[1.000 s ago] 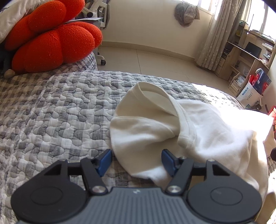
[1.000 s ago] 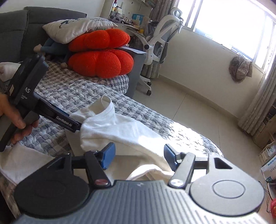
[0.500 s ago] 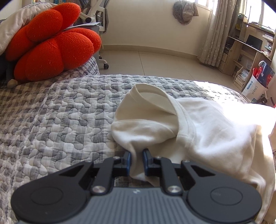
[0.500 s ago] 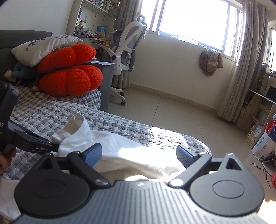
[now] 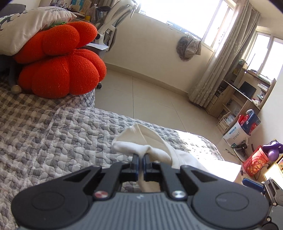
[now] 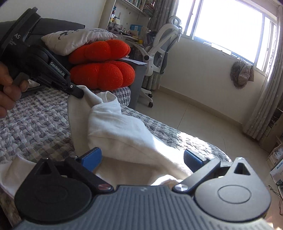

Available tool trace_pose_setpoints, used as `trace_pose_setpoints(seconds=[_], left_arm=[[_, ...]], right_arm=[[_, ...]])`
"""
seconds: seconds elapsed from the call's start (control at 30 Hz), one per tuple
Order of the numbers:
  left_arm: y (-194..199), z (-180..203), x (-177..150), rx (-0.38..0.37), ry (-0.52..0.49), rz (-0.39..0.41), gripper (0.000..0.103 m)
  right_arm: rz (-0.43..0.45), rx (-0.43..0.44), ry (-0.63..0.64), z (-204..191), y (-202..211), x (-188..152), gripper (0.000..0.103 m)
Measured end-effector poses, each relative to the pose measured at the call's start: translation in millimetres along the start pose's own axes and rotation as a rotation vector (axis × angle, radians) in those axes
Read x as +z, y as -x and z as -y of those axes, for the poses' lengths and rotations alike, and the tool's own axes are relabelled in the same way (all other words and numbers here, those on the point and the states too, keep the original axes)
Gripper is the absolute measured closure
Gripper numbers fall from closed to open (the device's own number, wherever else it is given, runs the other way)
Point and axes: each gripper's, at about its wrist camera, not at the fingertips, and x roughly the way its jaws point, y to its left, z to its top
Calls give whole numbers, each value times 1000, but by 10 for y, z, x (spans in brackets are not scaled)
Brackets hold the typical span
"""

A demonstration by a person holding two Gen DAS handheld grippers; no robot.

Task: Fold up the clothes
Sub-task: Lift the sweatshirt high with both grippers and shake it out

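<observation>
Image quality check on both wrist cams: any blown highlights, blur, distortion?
Left wrist view: window clipped; sun patch bleaches the white garment and quilt; fisheye bends the floor line; left gripper, shut on cloth, sharp. Right wrist view: window blown out, sunlit garment fold loses texture; open right gripper sharp; corners vignetted.

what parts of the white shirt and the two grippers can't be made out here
- Left wrist view: the white cotton shirt below the pinch sits behind the black left gripper, which is shut on the cloth.
- Left wrist view: the shirt's right side is washed out by sunlight on the grey quilted bedcover.
- Right wrist view: the shirt's near edge is hidden under the open right gripper.
- Right wrist view: the picture's left edge cuts off the hand.
</observation>
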Motion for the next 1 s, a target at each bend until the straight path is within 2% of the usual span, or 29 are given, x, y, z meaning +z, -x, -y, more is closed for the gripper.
trace_pose_setpoints(seconds=[0.1, 0.17, 0.33, 0.37, 0.43, 0.47, 0.5, 0.57, 0.8, 0.87, 1.0], left_arm=[[23, 35, -37, 3, -22, 5, 99], [55, 44, -30, -6, -24, 15, 99], [187, 27, 24, -31, -19, 49, 99], [216, 29, 30, -30, -22, 58, 99], [273, 31, 43, -28, -28, 76, 99], [299, 27, 57, -24, -26, 85, 99], [325, 22, 72, -20, -24, 94, 99], [409, -9, 106, -18, -11, 119, 99], [972, 3, 252, 19, -85, 309, 99], [1218, 50, 299, 54, -141, 384, 99], [1666, 175, 441, 81, -243, 483, 99]], right_arm=[[-19, -18, 73, -133, -116, -24, 19], [-32, 1, 108, -221, -191, -46, 25], [16, 47, 181, -451, -154, -31, 26], [9, 34, 171, -453, -158, -9, 26], [-32, -34, 139, -390, -257, -2, 42], [-59, -61, 106, -317, -317, -1, 65], [-69, -65, 57, -222, -338, 7, 101], [-52, -76, -38, -25, -289, 58, 100], [206, -225, -245, 523, 459, 354, 100], [272, -240, -293, 649, 694, 406, 100], [373, -259, -320, 860, 1125, 526, 100]])
